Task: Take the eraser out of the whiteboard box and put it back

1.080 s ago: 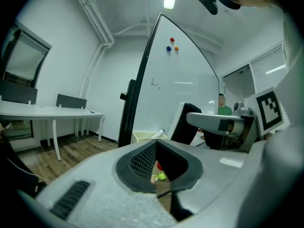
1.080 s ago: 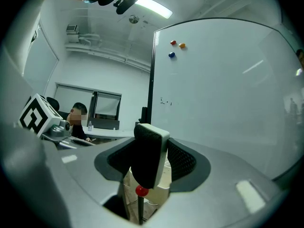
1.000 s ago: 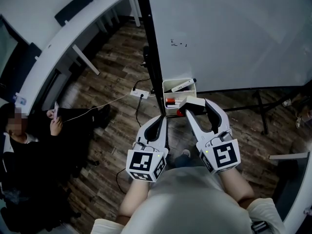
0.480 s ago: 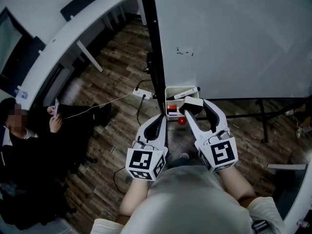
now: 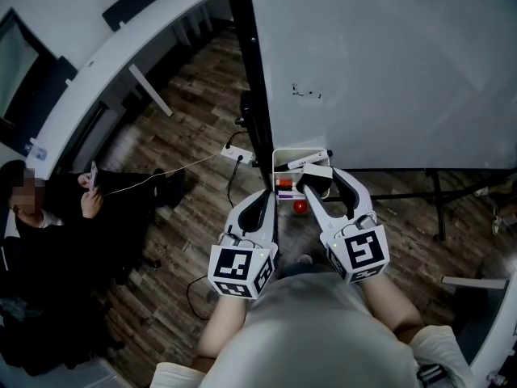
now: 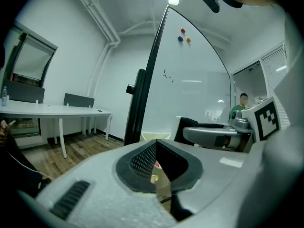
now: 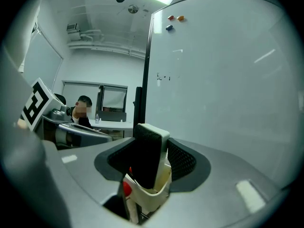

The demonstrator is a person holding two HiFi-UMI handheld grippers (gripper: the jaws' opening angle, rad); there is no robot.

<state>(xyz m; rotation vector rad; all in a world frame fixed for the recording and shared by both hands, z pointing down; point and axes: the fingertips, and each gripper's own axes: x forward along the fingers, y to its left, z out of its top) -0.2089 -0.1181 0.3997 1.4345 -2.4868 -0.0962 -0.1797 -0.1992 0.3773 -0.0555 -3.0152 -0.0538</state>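
Returning the eraser [image 7: 149, 158] to the box looks like the step in hand.

- Eraser: upright between the right gripper's [image 5: 317, 179] jaws, with the dark felt on one side and the white back against the other pad. The jaws stand wide and clamp it across its thickness.
- Its lower end is at the mouth of the box [image 5: 277, 162]. Whether it has passed the rim, I cannot tell.
- Box: white and narrow, hung at the bottom edge of the whiteboard [image 5: 388, 71], near its lower left corner and beside the black post.
- A marker [image 5: 300, 162] lies across the far side of the box. More pens show below it.
- Left gripper [image 5: 268, 197]: jaws closed together, nothing between them. It is parked just beside the box, on the post side.

Judgement on doing it well:
- Bring the eraser straight down and keep it upright. A tilt would likely catch its corner on the near rim.
- Aim for the free slot on the near side, clear of the marker.
- The spread jaws are about as broad as the box mouth, so the fingers should stop above the rim.
- Open the jaws only once the eraser's base rests on something, then draw back and upward.
- The left gripper is best kept clear, or set against the box wall if the box rocks.
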